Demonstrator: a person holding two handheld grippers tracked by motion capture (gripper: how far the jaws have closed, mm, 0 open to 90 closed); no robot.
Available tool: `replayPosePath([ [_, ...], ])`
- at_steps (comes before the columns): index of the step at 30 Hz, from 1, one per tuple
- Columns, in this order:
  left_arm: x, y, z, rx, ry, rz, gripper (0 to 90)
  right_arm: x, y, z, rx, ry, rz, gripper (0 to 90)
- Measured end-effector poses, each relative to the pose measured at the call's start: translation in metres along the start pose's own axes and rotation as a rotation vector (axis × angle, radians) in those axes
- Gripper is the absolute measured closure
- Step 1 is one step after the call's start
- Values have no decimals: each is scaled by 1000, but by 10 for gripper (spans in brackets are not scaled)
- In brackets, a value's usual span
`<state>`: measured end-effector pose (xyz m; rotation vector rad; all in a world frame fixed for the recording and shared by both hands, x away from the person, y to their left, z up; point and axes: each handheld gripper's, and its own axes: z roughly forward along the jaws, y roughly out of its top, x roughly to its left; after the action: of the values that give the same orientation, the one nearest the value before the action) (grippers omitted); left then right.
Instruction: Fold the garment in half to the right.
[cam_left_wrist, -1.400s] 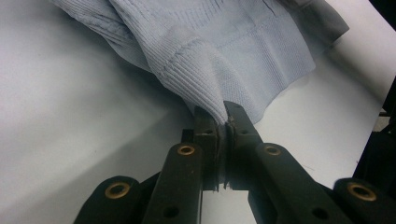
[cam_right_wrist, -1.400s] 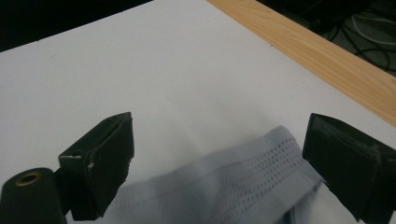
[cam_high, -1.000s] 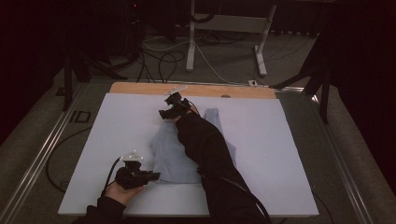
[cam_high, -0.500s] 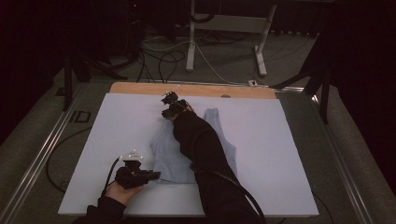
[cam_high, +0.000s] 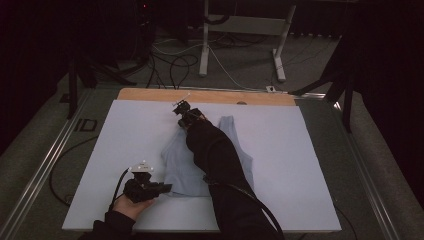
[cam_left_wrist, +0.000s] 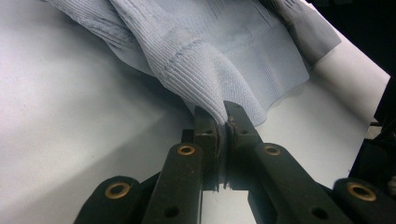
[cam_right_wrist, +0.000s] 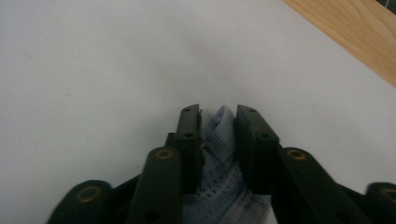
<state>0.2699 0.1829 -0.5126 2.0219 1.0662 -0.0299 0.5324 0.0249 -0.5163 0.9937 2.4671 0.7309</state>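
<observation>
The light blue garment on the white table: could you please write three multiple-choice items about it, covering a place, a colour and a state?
1. Where does the left tool grip the garment?
A. its near left corner
B. its far strap
C. its middle

2. What colour is the garment?
A. red
B. light blue
C. black

3. How do the right tool's jaws stand?
A. wide open over bare table
B. clamped on wood
C. closing, with cloth between them

Answers: 1 A, the high view shows it at that corner. 2 B, both tool views show pale blue knit. 3 C, the right gripper view shows fabric between the jaws.
</observation>
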Motion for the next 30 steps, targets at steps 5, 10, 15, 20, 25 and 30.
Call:
replayPosePath([
  [5, 1, 0, 0, 0, -2, -6, 861, 0, 1, -2, 2, 1, -7, 867],
  [10, 2, 0, -1, -11, -8, -20, 864, -3, 3, -9, -12, 4, -31, 875],
  [15, 0, 1, 0, -8, -2, -11, 865, -5, 4, -17, -40, 13, -37, 876],
  [20, -4, 4, -1, -10, -3, -3, 866, -7, 6, -29, -67, 18, -42, 877],
  [25, -7, 6, -3, -16, -6, 10, 867, -14, 8, -41, -98, 17, -34, 877],
  [30, -14, 12, -4, -12, -9, 36, 867, -20, 9, -52, -111, 25, -35, 876],
])
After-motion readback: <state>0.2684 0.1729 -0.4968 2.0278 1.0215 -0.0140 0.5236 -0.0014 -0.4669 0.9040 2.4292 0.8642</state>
